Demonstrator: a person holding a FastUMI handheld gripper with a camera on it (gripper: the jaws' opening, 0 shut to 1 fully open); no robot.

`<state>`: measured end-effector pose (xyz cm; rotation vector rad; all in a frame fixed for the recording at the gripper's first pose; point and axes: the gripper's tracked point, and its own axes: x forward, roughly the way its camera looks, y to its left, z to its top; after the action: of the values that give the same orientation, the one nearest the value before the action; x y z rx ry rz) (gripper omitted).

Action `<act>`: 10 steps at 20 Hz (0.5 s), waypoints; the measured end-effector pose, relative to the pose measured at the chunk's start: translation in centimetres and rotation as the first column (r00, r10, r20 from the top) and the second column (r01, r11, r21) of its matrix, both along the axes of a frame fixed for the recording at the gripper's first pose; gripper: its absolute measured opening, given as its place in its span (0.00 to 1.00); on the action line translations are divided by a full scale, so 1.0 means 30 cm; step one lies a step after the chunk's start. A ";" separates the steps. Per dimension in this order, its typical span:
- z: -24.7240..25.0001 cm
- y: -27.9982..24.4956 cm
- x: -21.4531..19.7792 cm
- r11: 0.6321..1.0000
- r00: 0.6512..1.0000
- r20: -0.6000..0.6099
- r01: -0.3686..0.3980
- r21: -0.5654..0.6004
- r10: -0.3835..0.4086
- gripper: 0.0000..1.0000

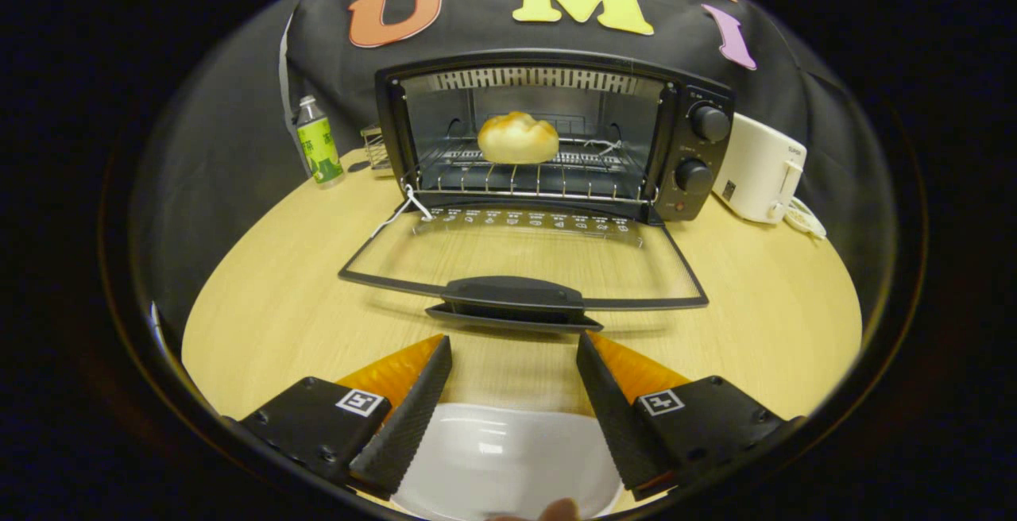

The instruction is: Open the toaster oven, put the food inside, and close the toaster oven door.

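The black toaster oven (683, 108) stands at the back of the wooden table with its glass door (524, 255) folded down flat toward me. A golden bread roll (517, 138) rests on the wire rack (540, 175) inside. The door's black handle (512, 299) lies just ahead of my fingertips. My gripper (514, 342) is open, its fingers (409, 410) wide apart with nothing between them. An empty white bowl (508, 457) sits on the table below and between the fingers.
A green-labelled bottle (318, 144) stands left of the oven beside a small wire rack (375, 146). A white toaster (759, 167) with a coiled cord sits to the oven's right. A fingertip (560, 510) shows at the bowl's near rim. Bare tabletop (270, 299) flanks the door.
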<state>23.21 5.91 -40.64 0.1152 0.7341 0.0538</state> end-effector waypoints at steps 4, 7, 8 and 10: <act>0.026 0.000 0.004 1.000 1.000 0.015 0.009 0.015 -0.009 1.00; 0.105 -0.011 0.010 0.999 0.997 0.079 0.017 -0.030 -0.014 1.00; 0.140 -0.013 0.023 0.999 0.993 0.116 0.021 -0.047 -0.015 1.00; 0.192 -0.021 0.046 0.998 0.985 0.170 0.030 -0.063 -0.019 1.00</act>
<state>24.59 5.29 -34.88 0.0564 0.5640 0.0163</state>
